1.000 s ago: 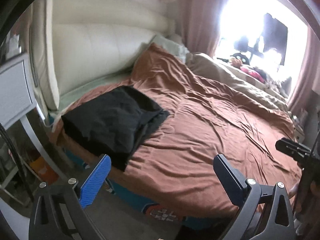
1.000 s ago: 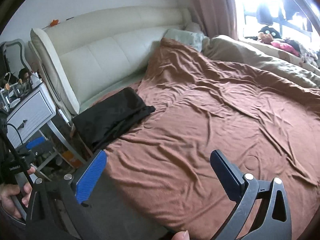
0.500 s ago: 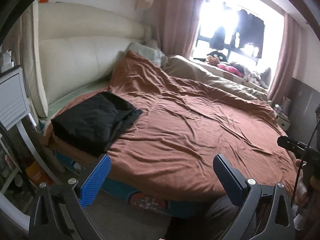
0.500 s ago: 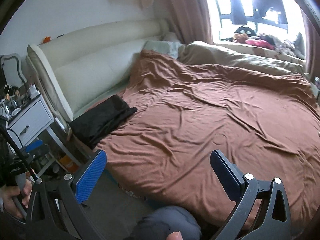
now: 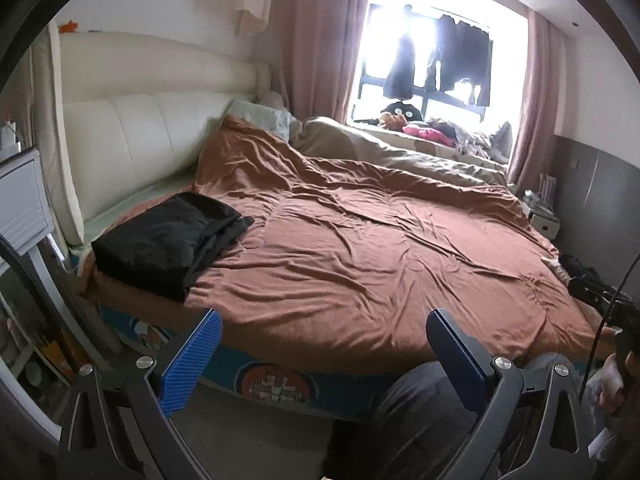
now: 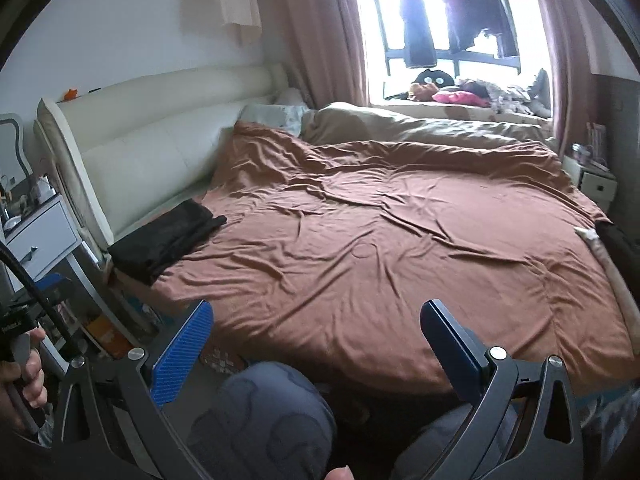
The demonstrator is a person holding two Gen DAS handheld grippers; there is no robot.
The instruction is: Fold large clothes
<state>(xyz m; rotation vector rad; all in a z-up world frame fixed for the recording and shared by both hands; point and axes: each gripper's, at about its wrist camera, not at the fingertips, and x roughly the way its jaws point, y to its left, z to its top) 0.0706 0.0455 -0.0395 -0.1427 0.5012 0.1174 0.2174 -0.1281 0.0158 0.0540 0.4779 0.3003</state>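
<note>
Ahead of the left claw [image 5: 322, 350] and up to its left, the folded black garment [image 5: 166, 238] lies on the brown duvet [image 5: 380, 256] at the bed's near corner by the cream headboard [image 5: 140, 132]. That claw gapes wide, holding nothing, touching nothing. The right claw [image 6: 316, 342] is equally wide apart and empty, raised short of the bed edge, the garment [image 6: 164, 242] far to its left, a grey-trousered knee [image 6: 264, 412] below it

One folded black fabric garment [image 5: 168, 240] at nine o'clock, one rumpled rust-brown bedspread [image 5: 380, 256], one beige duvet [image 5: 400, 156], two pink curtains [image 5: 316, 36].
</note>
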